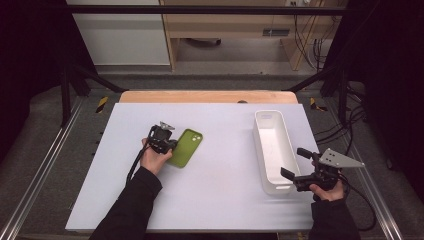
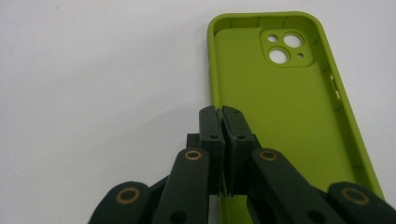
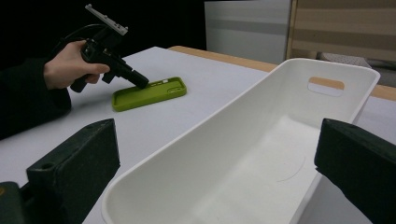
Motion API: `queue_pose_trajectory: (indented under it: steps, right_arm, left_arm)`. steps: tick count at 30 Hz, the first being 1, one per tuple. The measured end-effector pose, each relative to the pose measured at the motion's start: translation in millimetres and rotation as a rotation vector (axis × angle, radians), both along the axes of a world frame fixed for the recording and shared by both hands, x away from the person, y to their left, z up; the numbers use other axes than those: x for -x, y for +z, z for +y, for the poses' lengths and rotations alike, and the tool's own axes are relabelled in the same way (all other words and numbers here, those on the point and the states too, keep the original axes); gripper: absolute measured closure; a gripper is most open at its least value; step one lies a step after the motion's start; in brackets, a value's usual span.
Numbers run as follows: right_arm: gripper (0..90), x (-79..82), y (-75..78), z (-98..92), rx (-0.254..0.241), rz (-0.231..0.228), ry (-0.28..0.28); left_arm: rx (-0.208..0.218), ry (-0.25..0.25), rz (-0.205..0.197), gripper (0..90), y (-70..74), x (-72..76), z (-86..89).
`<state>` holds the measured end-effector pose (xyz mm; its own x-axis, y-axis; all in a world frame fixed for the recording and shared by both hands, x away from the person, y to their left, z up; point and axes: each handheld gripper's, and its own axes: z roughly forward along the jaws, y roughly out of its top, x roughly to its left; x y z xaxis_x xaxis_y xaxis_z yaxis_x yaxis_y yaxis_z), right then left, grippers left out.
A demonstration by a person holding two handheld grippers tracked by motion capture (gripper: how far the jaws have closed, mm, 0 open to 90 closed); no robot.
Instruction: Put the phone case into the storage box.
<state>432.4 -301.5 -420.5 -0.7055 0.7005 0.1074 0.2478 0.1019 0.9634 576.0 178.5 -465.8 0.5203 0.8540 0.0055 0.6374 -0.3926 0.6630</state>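
A green phone case [image 1: 185, 147] lies hollow side up on the white table, left of centre. My left gripper [image 1: 169, 145] sits at its left edge. In the left gripper view the pads of my left gripper [image 2: 223, 116] are pressed together on the side wall of the case [image 2: 280, 116]. A long white bin [image 1: 261, 150] stands empty at the right. My right gripper [image 1: 294, 163] is open by its near right corner. In the right gripper view, my right gripper [image 3: 215, 154] has its jaws wide apart on either side of the near end of the bin [image 3: 327, 65].
The white table top [image 1: 215, 200] has free room in the middle and at the front. A wooden edge [image 1: 207, 96] runs along the back, with dark frame rails at both sides. In the right gripper view, the other hand and the left gripper [image 3: 142, 84] are at the case [image 3: 149, 93].
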Motion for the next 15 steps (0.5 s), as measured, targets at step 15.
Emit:
queue_pose_trajectory:
  steps: [15]
  right_arm:
    - [0.4,0.4,0.7,-0.7,-0.004,0.000,0.001]
  left_arm:
    - [0.059,-0.021,-0.057,88.1,14.9,5.9,4.7]
